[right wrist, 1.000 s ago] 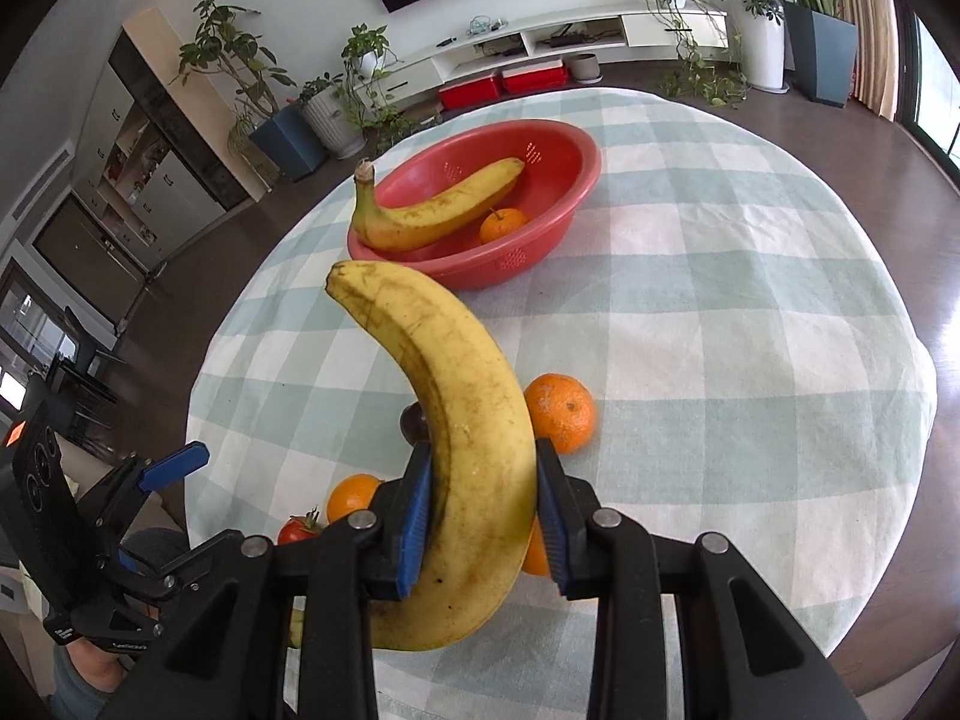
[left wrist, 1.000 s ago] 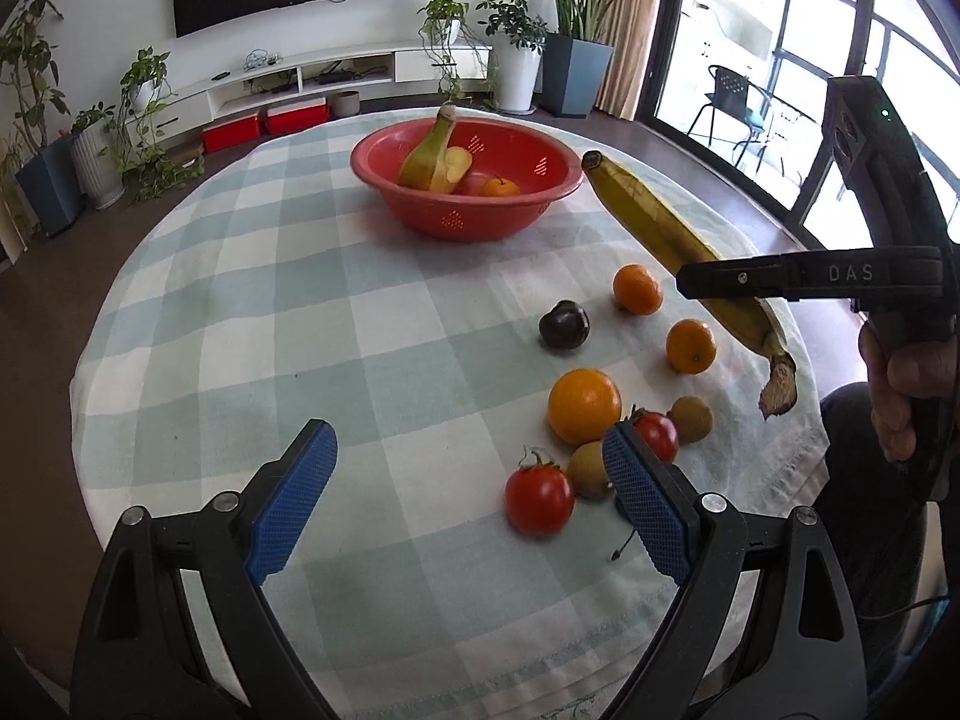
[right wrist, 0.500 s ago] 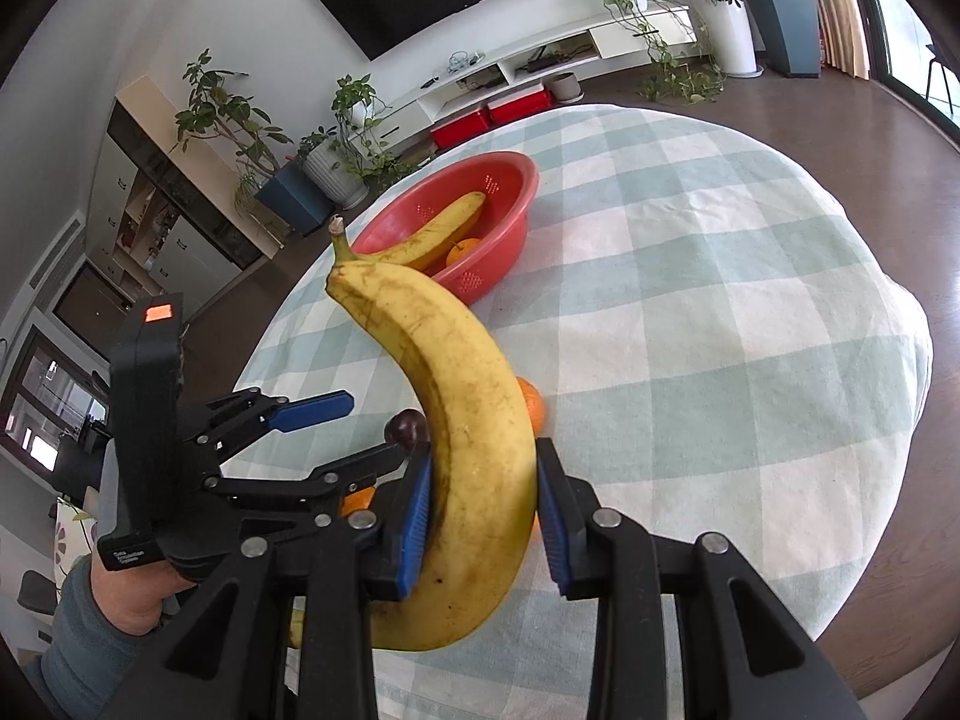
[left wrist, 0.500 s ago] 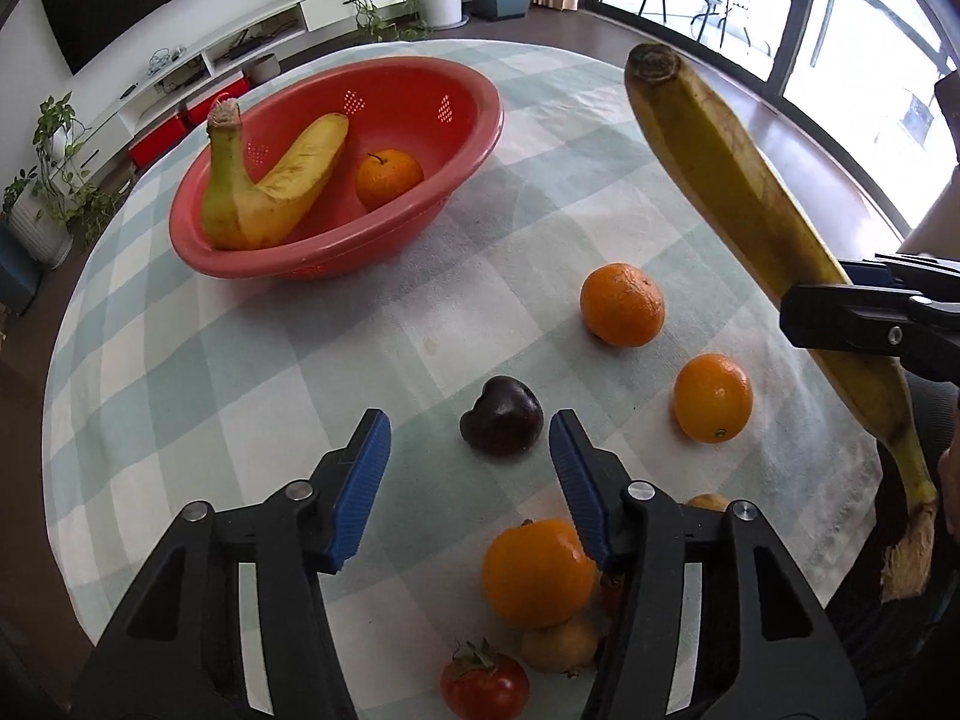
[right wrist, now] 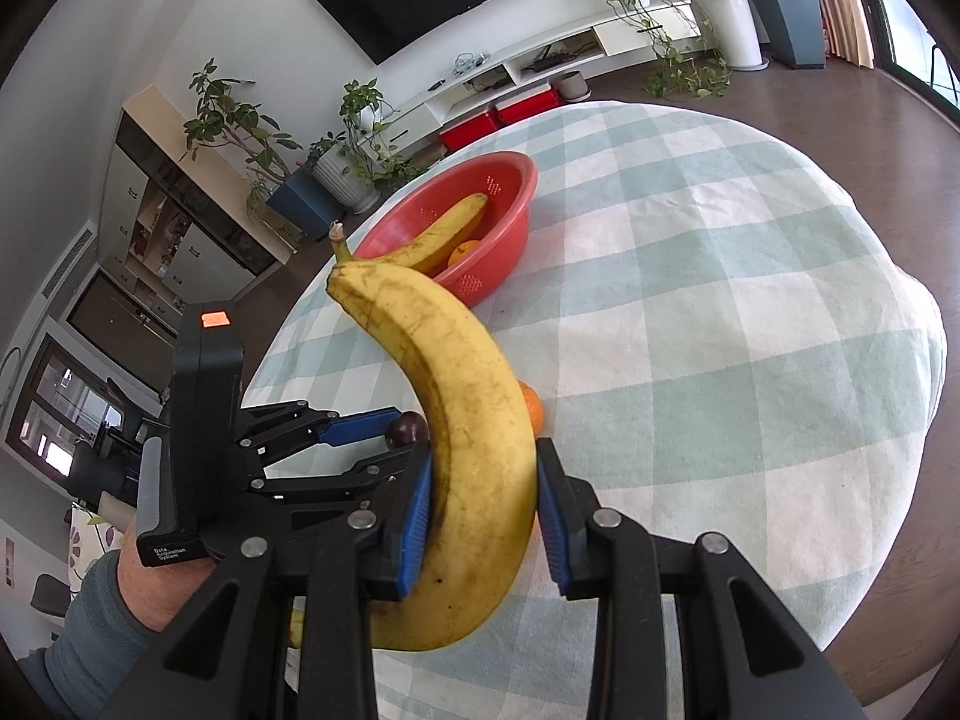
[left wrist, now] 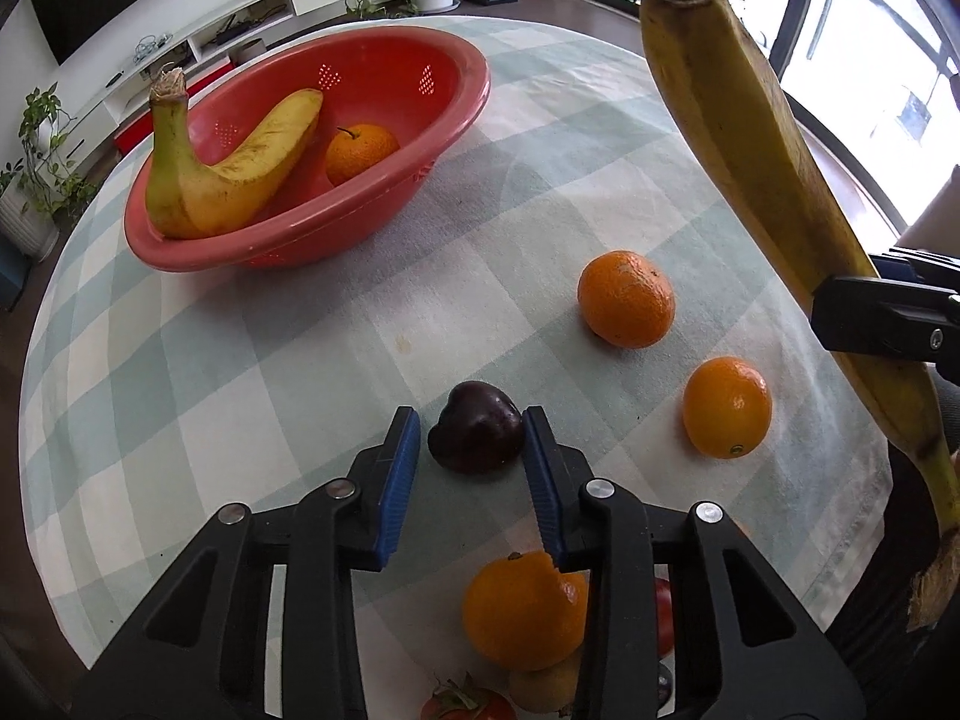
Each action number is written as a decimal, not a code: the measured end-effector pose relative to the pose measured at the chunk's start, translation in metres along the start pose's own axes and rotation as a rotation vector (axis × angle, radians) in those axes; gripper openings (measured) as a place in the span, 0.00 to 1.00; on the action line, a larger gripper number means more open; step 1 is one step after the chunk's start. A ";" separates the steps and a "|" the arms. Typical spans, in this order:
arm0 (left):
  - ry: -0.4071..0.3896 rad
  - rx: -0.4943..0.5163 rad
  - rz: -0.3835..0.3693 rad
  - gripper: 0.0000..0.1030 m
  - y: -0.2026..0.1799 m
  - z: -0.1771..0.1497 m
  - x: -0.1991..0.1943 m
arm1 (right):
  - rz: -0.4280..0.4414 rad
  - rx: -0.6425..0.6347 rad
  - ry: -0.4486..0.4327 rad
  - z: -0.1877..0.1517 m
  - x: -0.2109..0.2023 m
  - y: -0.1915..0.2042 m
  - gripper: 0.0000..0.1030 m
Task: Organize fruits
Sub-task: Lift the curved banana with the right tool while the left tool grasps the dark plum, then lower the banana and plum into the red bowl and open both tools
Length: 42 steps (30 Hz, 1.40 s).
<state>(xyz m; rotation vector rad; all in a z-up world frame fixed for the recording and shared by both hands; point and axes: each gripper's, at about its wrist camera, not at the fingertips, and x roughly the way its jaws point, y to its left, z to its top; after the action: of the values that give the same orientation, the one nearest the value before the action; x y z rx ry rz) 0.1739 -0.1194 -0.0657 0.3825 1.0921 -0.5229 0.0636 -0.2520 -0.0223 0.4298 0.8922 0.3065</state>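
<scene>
Right wrist: banana point(right wrist: 474, 450) hides plum point(right wrist: 407, 429) (mostly).

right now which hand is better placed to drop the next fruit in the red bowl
Probably the right. The right gripper already grips a banana in the air, aimed toward the red bowl. The left gripper has just been closing around the dark plum, which sits on the tablecloth.

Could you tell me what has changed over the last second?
The left gripper moved in over the fruit, and its jaws have just been closing around the dark plum. The right gripper still holds its banana; the red bowl and oranges stayed put.
</scene>
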 end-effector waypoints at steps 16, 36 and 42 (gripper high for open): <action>-0.094 -0.064 -0.064 0.28 0.015 -0.029 -0.048 | 0.029 0.018 -0.024 0.001 -0.007 -0.003 0.34; -0.311 -0.165 -0.060 0.28 0.136 0.060 -0.150 | 0.018 -0.088 -0.053 0.110 0.014 0.040 0.34; -0.258 -0.170 -0.060 0.28 0.158 0.099 -0.107 | -0.032 -0.096 0.002 0.140 0.060 0.042 0.34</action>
<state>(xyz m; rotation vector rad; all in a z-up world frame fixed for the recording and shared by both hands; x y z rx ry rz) 0.2990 -0.0203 0.0785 0.1289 0.8926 -0.5128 0.2081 -0.2217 0.0345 0.3267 0.8818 0.3192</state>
